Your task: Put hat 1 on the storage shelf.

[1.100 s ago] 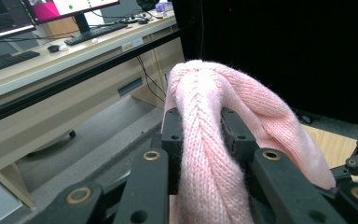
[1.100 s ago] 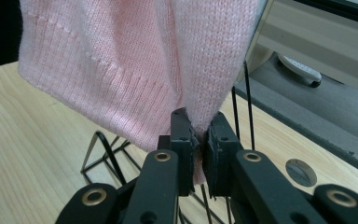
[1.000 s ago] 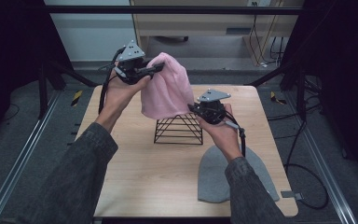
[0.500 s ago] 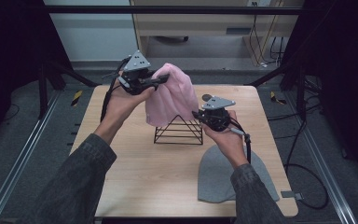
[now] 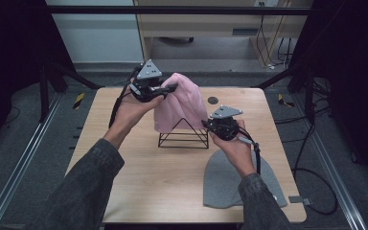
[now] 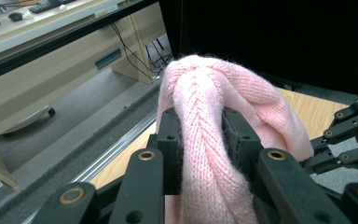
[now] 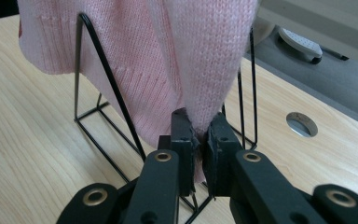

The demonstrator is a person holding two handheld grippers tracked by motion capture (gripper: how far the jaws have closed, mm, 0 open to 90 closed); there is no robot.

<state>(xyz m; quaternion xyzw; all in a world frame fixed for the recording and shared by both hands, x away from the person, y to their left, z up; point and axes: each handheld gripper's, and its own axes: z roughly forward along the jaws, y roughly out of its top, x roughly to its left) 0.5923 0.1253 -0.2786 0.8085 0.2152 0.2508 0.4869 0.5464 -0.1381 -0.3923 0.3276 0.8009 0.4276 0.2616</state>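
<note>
Both pairs of fingers clamped on pink knit hat [image 5: 179, 106]: left gripper [image 5: 160, 89] pinches its bunched crown, right gripper [image 5: 210, 125] its lower edge. Hat hangs draped over black wire stand [image 5: 183, 135], mid-table toward far edge. Grey hat [image 5: 237, 182] lies flat at near right corner. Table [image 5: 139, 187] bare along near left edge.

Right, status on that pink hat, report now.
Left gripper shut on pink hat top. Right gripper pinching its lower edge. Hat half draped on wire stand. Grey hat flat nearby, not in the way.
</note>
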